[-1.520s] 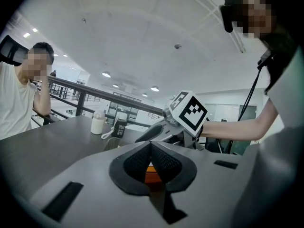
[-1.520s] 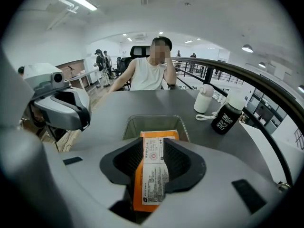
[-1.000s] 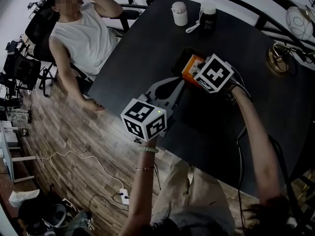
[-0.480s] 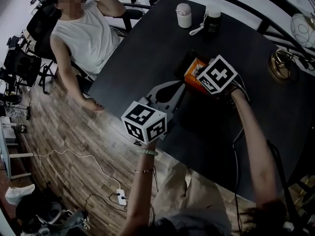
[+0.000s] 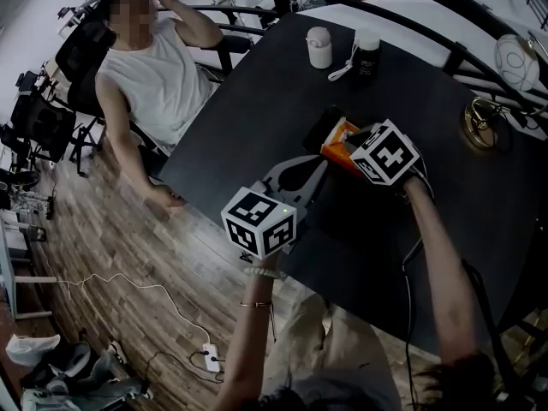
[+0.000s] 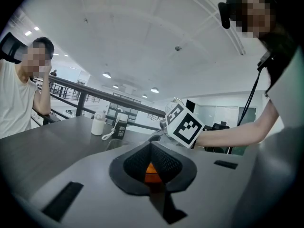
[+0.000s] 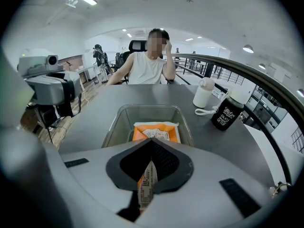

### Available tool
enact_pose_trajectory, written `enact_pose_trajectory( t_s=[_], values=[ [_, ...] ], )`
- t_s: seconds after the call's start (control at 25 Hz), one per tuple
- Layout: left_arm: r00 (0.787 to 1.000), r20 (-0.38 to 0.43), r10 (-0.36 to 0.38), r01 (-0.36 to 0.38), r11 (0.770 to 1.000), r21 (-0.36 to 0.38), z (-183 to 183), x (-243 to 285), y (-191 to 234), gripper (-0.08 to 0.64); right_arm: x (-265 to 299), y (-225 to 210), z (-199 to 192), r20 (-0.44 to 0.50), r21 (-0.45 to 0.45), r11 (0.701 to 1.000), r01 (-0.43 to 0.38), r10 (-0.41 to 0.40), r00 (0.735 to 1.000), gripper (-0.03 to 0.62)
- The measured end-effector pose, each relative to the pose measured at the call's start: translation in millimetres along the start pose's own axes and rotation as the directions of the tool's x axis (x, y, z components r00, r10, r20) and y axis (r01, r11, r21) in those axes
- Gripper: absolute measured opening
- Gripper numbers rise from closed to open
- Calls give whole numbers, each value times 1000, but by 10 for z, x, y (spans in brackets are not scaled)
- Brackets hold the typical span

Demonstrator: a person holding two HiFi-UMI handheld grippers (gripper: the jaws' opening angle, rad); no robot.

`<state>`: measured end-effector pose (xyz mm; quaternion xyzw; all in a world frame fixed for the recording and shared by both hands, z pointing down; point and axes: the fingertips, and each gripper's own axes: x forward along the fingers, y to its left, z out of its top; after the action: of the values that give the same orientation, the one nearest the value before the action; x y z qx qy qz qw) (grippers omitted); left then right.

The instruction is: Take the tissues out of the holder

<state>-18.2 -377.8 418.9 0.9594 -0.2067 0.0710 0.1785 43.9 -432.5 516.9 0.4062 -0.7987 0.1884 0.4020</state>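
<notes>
The holder (image 7: 115, 123), a clear open-topped tub, stands on the dark tabletop (image 5: 248, 92). An orange tissue pack (image 7: 156, 131) lies flat inside it. The walls retain the pack on all sides, so we judge that removal must go upward through the open top.

The right hand-held gripper (image 7: 152, 146) points steeply down over the near end of the holder, which gives it access from above. Its jaws have just been closing and stand fully together, pinching a thin, printed orange edge (image 7: 146, 186) between the pads. We take this edge to be the end of a tissue pack. We cannot tell whether it belongs to the pack lying flat in the holder or to a second one. Gripping a thin edge rather than the body suits the narrow jaws and the tight clearance to the walls.

The left hand-held gripper (image 6: 151, 148) lies low and nearly level near the holder, pointing at it. Its jaws are together and hold nothing. The orange seen past the pads appears to be the pack beyond. We judge that this position serves to brace the holder should it lift or slide with the pack.

The pack is not yet out. The next step, as we judge it, is to raise the right hand-held gripper straight up. The risk is the edge slipping from the pads.
</notes>
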Motion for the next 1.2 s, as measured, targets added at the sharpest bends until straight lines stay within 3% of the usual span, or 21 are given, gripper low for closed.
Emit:
enact_pose_trajectory(
  t_s=[0.24, 0.4, 0.6, 0.92, 1.2],
  values=[
    [999, 31, -11, 10, 1000, 22, 169, -63, -33, 8, -407, -15, 252, 165, 94, 996, 0, -15, 986, 14],
    [998, 59, -21, 18, 999, 42, 319, -105, -87, 8, -689, 0, 392, 227, 83, 996, 39, -57, 972, 14],
    [996, 88, -35, 30, 998, 59, 360, -345, -234, 8, -1104, 109, 480, 342, 146, 987, 71, -118, 932, 14],
    [986, 127, -107, 92, 989, 115, 484, -487, -423, 8, -1535, 382, 544, 422, 155, 979, 134, -188, 887, 14],
    [981, 151, -122, 103, 986, 133, 512, -721, -603, 8, -1764, 709, 453, 461, 173, 977, 124, -191, 867, 14]
  ],
)
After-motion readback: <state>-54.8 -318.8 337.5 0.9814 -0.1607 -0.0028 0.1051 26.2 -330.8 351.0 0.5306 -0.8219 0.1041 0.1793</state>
